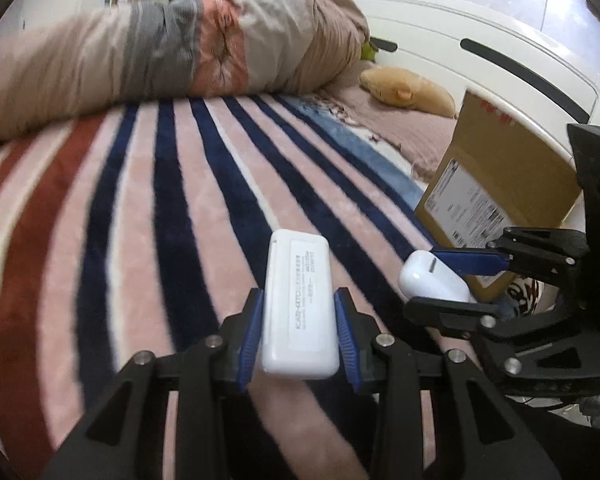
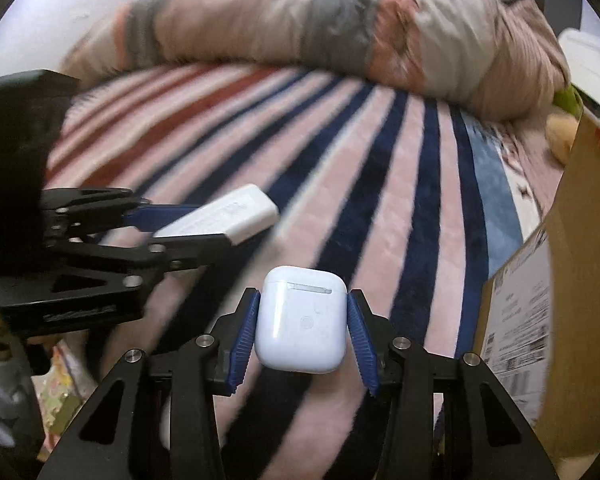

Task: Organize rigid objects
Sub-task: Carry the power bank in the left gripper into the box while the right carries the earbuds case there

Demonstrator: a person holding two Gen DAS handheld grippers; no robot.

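Clamped between the blue pads of the left gripper [image 1: 299,322]: a flat white box [image 1: 299,312] with a printed label along its face, long axis pointing forward, held above the striped blanket [image 1: 140,208] rather than resting on it. Seen from the right wrist camera as a white slab [image 2: 228,216] sticking out past the black fingers of the left gripper [image 2: 192,228], tilted slightly upward. Pinched between the ribbed blue pads [image 2: 242,342] of the right gripper [image 2: 302,332]: a small white earbud case [image 2: 301,320], rounded at the corners, hinge strip and round button facing the camera, also lifted clear of the blanket [image 2: 340,152]. Same case [image 1: 432,280] visible from the left wrist camera, gripped by the right gripper [image 1: 456,284], just to the right of the flat white box and close to it but apart. Both sets of tongs closed firmly on their loads. Beyond the case, on the right, a brown cardboard box [image 1: 496,176] with a shipping label, standing on the bed near the white bed frame [image 1: 480,52]; in the right wrist view, its side [image 2: 560,280] filling the right edge. Farther back, a bunched duvet [image 1: 180,52] in beige, grey and pink across the head of the blanket, and a yellow plush toy [image 1: 408,92] lying beside it.
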